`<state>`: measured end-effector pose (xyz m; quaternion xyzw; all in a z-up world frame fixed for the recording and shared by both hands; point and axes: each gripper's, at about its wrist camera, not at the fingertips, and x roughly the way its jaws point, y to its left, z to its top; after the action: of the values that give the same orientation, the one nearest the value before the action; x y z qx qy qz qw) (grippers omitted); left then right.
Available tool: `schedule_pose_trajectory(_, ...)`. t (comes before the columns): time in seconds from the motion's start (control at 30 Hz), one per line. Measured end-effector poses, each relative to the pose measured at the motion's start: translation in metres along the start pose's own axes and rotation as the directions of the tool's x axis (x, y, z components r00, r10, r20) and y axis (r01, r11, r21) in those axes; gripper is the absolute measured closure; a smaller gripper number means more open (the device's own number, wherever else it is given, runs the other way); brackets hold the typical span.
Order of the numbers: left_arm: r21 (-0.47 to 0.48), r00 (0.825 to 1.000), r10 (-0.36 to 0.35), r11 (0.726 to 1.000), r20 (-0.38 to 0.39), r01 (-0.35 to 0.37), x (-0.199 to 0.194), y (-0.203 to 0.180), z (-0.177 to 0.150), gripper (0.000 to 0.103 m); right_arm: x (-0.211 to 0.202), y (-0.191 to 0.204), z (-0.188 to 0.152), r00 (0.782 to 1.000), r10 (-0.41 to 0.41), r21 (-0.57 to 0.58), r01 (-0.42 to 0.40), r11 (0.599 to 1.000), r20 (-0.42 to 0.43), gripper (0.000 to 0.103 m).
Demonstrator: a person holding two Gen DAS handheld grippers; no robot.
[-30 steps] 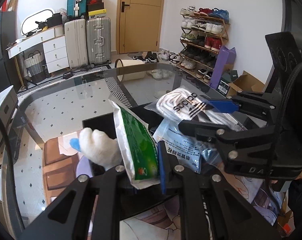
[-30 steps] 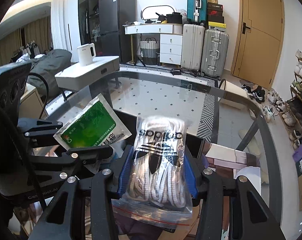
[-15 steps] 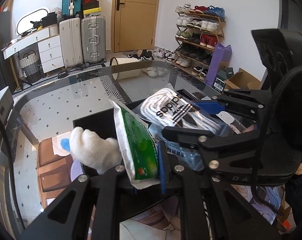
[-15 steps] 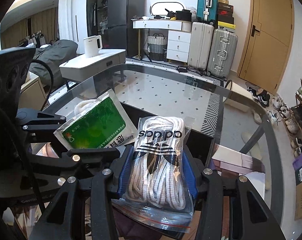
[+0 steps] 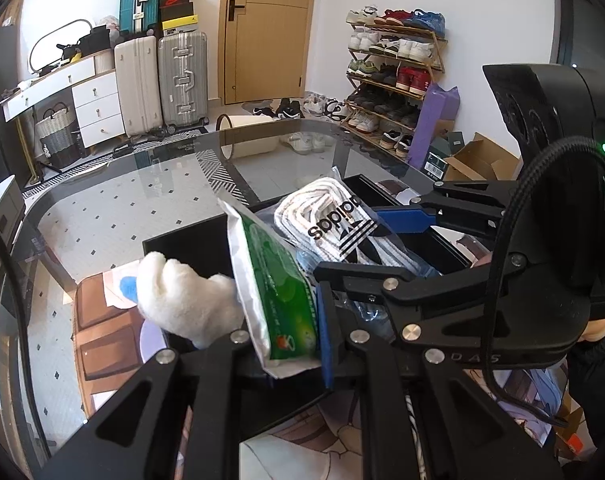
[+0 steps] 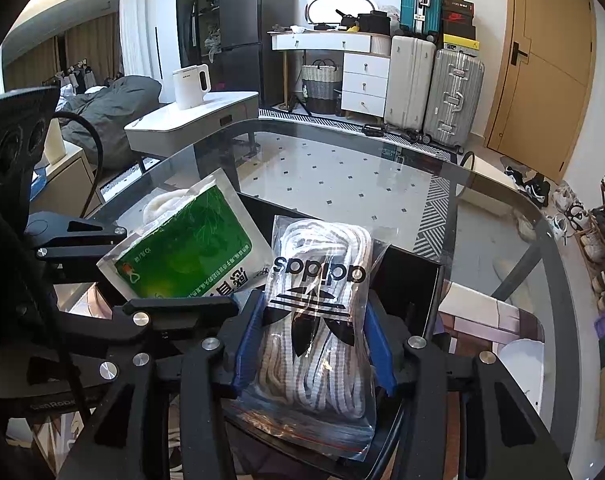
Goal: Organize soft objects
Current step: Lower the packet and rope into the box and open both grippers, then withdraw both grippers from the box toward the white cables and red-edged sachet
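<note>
My left gripper (image 5: 280, 336) is shut on a green and white pouch (image 5: 276, 288), held upright over a black box (image 5: 170, 242) on the glass table. The pouch also shows in the right wrist view (image 6: 186, 246). My right gripper (image 6: 312, 342) is shut on a clear bag of white laces (image 6: 316, 320) with an adidas logo, held just right of the pouch over the same box (image 6: 410, 280). That bag also shows in the left wrist view (image 5: 334, 228). A white plush toy (image 5: 182, 300) leans on the box's left side.
A glass table (image 6: 342, 172) carries the box and a printed mat (image 5: 98, 328). Behind it stand suitcases (image 5: 158, 80), a white dresser (image 5: 94, 104), a shoe rack (image 5: 394, 80) and a side table with a kettle (image 6: 190, 86). A blue printed pack (image 5: 366, 308) lies in the box.
Both grippers have stayed shut on their items. Both have lifted slightly and drifted back over the box; the pouch and the lace bag stay side by side.
</note>
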<state>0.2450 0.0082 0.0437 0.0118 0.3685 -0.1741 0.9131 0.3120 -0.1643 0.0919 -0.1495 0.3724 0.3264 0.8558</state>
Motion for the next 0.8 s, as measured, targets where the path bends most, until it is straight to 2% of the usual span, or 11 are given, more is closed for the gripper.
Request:
schedule_pose_trajectory(0.13, 0.002, 1.000, -0.004, 1.000, -0.008, 0.004, 0.001, 0.003, 0.003, 0.089, 0.002, 0.002, -0.001, 1.000, -0.003, -0.008, 0.003, 1.000, 0.000, 0.053)
schedule_pose_trajectory(0.2, -0.002, 1.000, -0.010, 1.000, -0.022, 0.010, 0.002, 0.004, 0.006, 0.087, -0.001, 0.000, -0.001, 1.000, -0.013, 0.003, 0.013, 1.000, 0.005, 0.047)
schedule_pose_trajectory(0.3, -0.020, 0.999, -0.026, 0.999, -0.030, 0.025, 0.000, 0.007, 0.007, 0.072, -0.014, -0.009, -0.001, 0.998, -0.020, 0.051, 0.017, 0.999, 0.056, 0.032)
schedule_pose_trajectory(0.4, -0.015, 1.000, -0.022, 1.000, -0.010, 0.022, -0.008, 0.005, 0.004, 0.053, -0.031, -0.018, -0.001, 0.995, -0.038, 0.093, 0.030, 0.995, 0.095, 0.018)
schedule_pose_trajectory(0.47, -0.007, 1.000, 0.003, 1.000, 0.011, -0.003, -0.015, 0.002, 0.003, 0.051, -0.041, -0.024, -0.004, 0.994, -0.047, 0.116, 0.035, 0.993, 0.100, 0.017)
schedule_pose_trajectory(0.6, -0.026, 0.999, 0.037, 0.999, 0.031, -0.037, -0.029, 0.000, 0.000, 0.050, -0.060, -0.028, -0.017, 0.993, -0.050, 0.168, 0.031, 0.985, 0.105, 0.007)
schedule_pose_trajectory(0.67, -0.039, 0.998, 0.052, 0.998, 0.043, -0.051, -0.039, 0.001, -0.003, 0.045, -0.070, -0.029, -0.024, 0.993, -0.039, 0.187, 0.018, 0.982, 0.109, 0.001)
schedule_pose_trajectory(0.7, -0.045, 0.997, 0.063, 0.997, 0.052, -0.060, -0.045, 0.001, -0.005, 0.035, -0.074, -0.028, -0.027, 0.993, -0.035, 0.194, 0.013, 0.981, 0.111, 0.001)
schedule_pose_trajectory(0.73, -0.049, 0.996, 0.072, 0.996, 0.059, -0.069, -0.049, 0.002, -0.008, 0.017, -0.078, -0.027, -0.030, 0.993, -0.031, 0.201, 0.008, 0.980, 0.111, 0.001)
schedule_pose_trajectory(0.77, -0.057, 0.993, 0.087, 0.995, 0.077, -0.083, -0.056, 0.001, -0.011, 0.005, -0.083, -0.025, -0.033, 0.993, -0.025, 0.206, 0.001, 0.979, 0.113, 0.001)
schedule_pose_trajectory(0.8, -0.067, 0.991, 0.094, 0.994, 0.100, -0.087, -0.064, 0.000, -0.014, 0.003, -0.087, -0.022, -0.037, 0.993, -0.019, 0.207, -0.005, 0.978, 0.115, 0.001)
